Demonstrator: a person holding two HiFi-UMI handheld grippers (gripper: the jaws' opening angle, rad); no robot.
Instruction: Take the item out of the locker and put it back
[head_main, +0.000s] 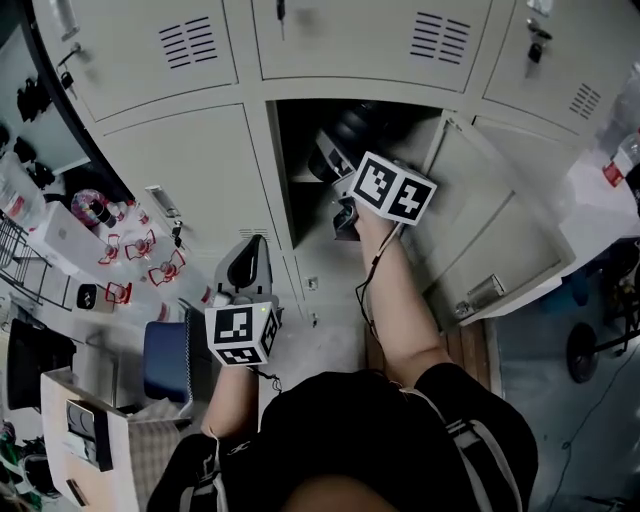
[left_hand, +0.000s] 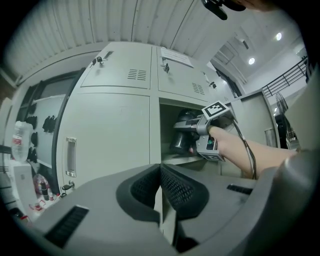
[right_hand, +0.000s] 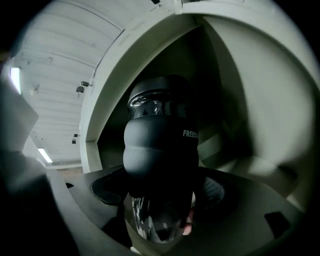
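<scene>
A black bottle (right_hand: 160, 150) with a clear glassy base fills the right gripper view. It sits between the jaws of my right gripper (right_hand: 162, 200), which is shut on it. In the head view that gripper (head_main: 338, 165) reaches into the open locker compartment (head_main: 300, 150), with the bottle (head_main: 350, 130) in the dark opening. The left gripper view shows the bottle (left_hand: 181, 140) just at the compartment's mouth above its shelf. My left gripper (left_hand: 160, 182) is shut and empty. It points at the closed door to the left of the opening and shows low in the head view (head_main: 250, 250).
The locker's door (head_main: 500, 250) stands swung open to the right. Closed lockers (head_main: 190, 160) surround the opening. A cluttered table (head_main: 90, 240) lies at the left, a blue seat (head_main: 165, 360) beside my left arm, and a wheel (head_main: 582, 352) at the right.
</scene>
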